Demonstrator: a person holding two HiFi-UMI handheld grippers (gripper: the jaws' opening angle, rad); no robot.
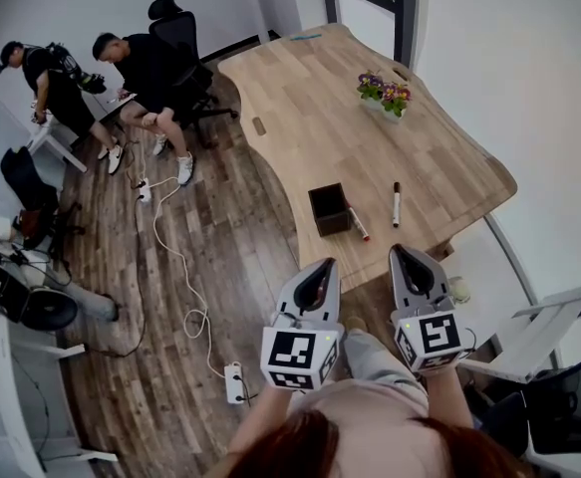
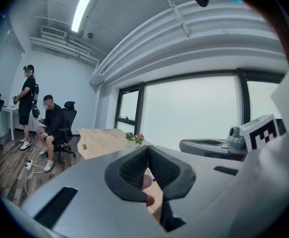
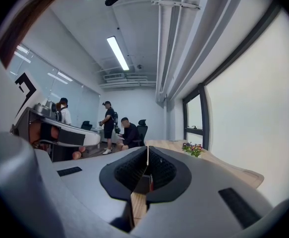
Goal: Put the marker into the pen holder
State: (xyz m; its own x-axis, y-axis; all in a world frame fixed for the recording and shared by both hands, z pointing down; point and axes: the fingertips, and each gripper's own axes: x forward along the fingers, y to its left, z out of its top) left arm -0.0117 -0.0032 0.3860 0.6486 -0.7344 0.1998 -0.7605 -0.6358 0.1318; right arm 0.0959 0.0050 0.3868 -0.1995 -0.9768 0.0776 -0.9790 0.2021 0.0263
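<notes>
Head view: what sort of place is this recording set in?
Probably an office or meeting room: a large light wooden table stands on dark wood-plank flooring, a black swivel office chair sits beside it, and tall windows run along one wall.

An office – wooden desk (image 1: 370, 127), swivel chair (image 1: 180, 38), strip lighting (image 3: 118, 53), big windows (image 2: 194, 110)

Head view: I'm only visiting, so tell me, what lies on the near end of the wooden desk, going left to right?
black pen holder → red-tipped marker → black-capped marker
</notes>
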